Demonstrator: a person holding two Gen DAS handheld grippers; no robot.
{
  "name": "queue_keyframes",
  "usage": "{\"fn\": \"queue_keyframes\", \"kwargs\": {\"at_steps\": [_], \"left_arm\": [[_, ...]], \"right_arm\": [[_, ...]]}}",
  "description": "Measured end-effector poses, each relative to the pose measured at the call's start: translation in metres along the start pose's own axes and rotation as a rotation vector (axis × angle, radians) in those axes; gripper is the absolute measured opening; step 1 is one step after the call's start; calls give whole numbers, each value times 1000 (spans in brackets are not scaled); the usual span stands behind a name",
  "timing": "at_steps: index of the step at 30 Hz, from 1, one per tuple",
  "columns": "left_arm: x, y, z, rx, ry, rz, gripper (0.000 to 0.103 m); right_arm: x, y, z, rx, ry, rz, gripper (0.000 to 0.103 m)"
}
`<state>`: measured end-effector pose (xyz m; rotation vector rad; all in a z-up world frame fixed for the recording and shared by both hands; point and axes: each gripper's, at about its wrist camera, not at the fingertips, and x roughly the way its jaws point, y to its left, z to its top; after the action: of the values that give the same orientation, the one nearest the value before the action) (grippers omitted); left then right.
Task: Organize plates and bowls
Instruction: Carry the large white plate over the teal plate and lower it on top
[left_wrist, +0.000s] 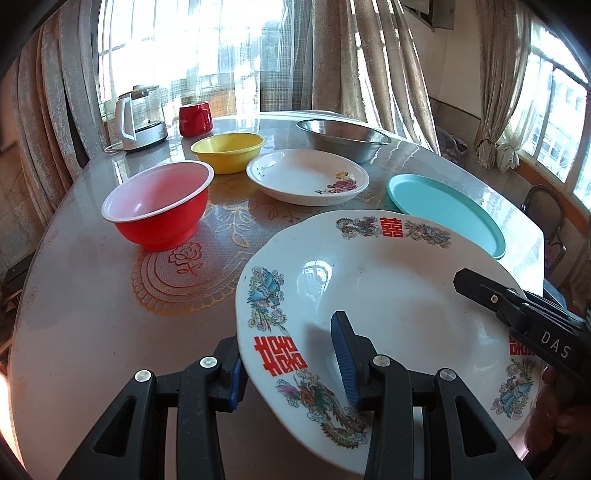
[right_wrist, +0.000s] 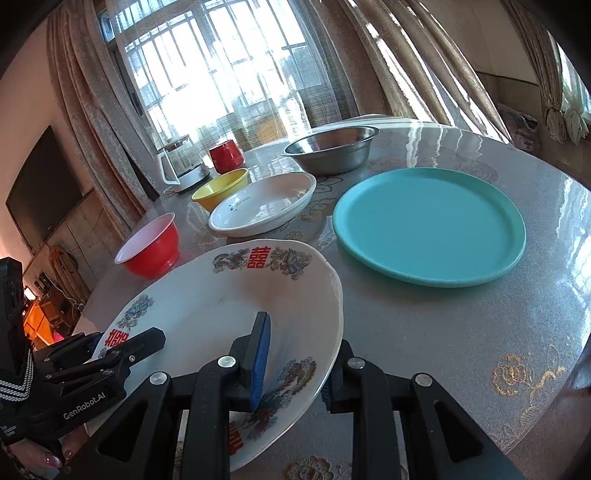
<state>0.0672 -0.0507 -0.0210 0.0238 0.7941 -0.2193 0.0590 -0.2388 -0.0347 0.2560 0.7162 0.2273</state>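
Both claws, left claw (left_wrist: 291, 360) and right claw (right_wrist: 293, 363), clamp opposite rims of the dragon plate (left_wrist: 388, 295); keep it level, set it onto the teal plate (right_wrist: 428, 225) ahead.

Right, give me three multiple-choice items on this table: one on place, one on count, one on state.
1. What lies right of the dragon plate, in the right wrist view?
A teal plate
B kettle
C mug

2. How many bowls stand on the table?
A one
B three
C five

3. How is the dragon plate held?
A by the left gripper only
B by nothing
C by both, the right gripper too

A: the teal plate lies beside it.
B: red bowl, yellow bowl, steel bowl.
C: each gripper clamps an edge.
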Motion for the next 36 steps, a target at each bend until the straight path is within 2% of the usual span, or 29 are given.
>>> {"fn": "queue_keyframes", "kwargs": {"at_steps": [18,36], "left_arm": [[14,-62,53,76,-40,-70,42],[69,-118,98,92,-1,-117,42]], "right_arm": [[-31,-47,28,44,-96,-76,23],[-21,-110,67,94,-116,-151,23]]}}
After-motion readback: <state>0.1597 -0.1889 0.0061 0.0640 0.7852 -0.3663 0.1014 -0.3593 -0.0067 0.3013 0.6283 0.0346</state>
